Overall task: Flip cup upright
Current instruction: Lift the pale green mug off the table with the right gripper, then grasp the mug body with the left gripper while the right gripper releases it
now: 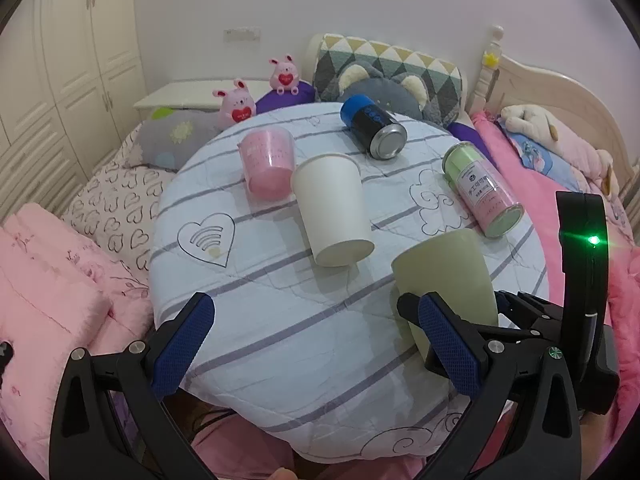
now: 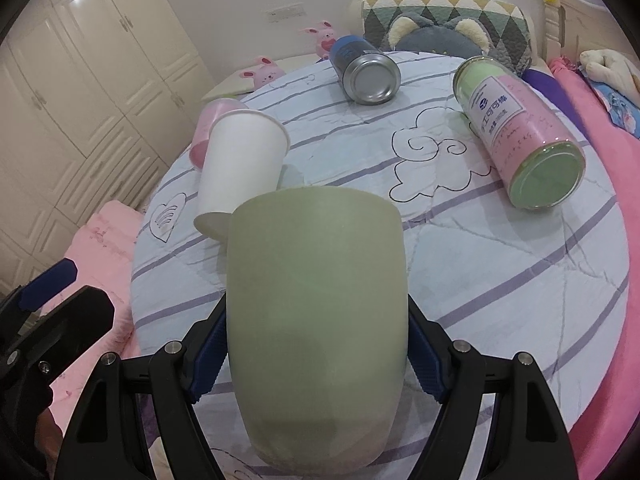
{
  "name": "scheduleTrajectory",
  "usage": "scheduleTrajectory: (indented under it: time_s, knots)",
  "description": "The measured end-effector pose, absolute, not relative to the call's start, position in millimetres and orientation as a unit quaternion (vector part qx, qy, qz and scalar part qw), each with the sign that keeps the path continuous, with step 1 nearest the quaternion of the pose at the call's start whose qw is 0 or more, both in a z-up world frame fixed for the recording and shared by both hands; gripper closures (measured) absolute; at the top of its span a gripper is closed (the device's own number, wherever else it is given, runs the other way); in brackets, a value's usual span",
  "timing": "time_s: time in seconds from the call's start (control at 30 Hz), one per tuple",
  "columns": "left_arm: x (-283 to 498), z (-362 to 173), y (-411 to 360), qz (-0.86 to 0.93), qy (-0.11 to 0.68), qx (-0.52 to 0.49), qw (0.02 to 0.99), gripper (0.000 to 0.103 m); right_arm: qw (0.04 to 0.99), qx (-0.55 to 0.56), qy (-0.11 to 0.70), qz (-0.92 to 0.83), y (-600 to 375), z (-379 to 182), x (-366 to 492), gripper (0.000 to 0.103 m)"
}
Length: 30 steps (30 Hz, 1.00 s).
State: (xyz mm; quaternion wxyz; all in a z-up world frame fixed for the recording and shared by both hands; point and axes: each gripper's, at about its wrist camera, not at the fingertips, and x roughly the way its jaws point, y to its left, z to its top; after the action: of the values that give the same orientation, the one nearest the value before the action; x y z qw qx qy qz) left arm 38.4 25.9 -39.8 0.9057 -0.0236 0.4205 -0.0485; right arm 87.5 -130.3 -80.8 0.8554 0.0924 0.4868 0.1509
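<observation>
A pale green cup (image 2: 316, 312) fills the middle of the right wrist view. My right gripper (image 2: 316, 356) is shut on its sides, and its blue pads (image 2: 210, 356) press the cup. The cup points away from the camera, rim toward the far side. In the left wrist view the same green cup (image 1: 444, 276) sits at the right, held by the right gripper (image 1: 500, 320). My left gripper (image 1: 316, 344) is open and empty above the near edge of the round table (image 1: 280, 320).
A white paper cup (image 1: 334, 210) lies on its side mid-table. A pink cup (image 1: 268, 162), a blue-black can (image 1: 374, 128) and a green-pink canister (image 1: 482, 190) also lie on it. Bed, pillows and plush toys surround the table; wardrobe stands at left.
</observation>
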Motion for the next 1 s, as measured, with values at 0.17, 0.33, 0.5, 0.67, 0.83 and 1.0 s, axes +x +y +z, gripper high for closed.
scheduleTrajectory:
  time_s: [0.17, 0.33, 0.5, 0.67, 0.83, 1.0]
  knots:
    - [39.4, -40.9, 23.6, -0.044, 0.425, -0.026, 0.904, 0.000, 0.853, 0.095, 0.486, 0.163, -129.5, -84.3, 88.6, 0.024]
    - [40.3, -40.6, 21.3, -0.045, 0.427, -0.023, 0.903, 0.000, 0.853, 0.106, 0.483, 0.168, -132.0, -84.5, 86.7, 0.024]
    - [37.9, -32.6, 23.6, -0.057, 0.423, -0.061, 0.902, 0.000, 0.857, 0.105, 0.475, 0.171, -135.2, -78.0, 81.3, 0.019]
    - [36.6, -26.4, 15.0, -0.060, 0.417, -0.073, 0.904, 0.000, 0.868, 0.095, 0.454, 0.177, -140.7, -64.5, 70.3, 0.018]
    - [39.7, -30.5, -7.8, -0.073, 0.428, -0.062, 0.899, 0.000, 0.878, 0.086, 0.438, 0.175, -151.4, -52.1, 61.2, 0.017]
    - [48.5, -39.2, -31.8, -0.092, 0.450, -0.054, 0.887, 0.000, 0.882, 0.083, 0.430, 0.174, -165.7, -48.3, 52.5, 0.017]
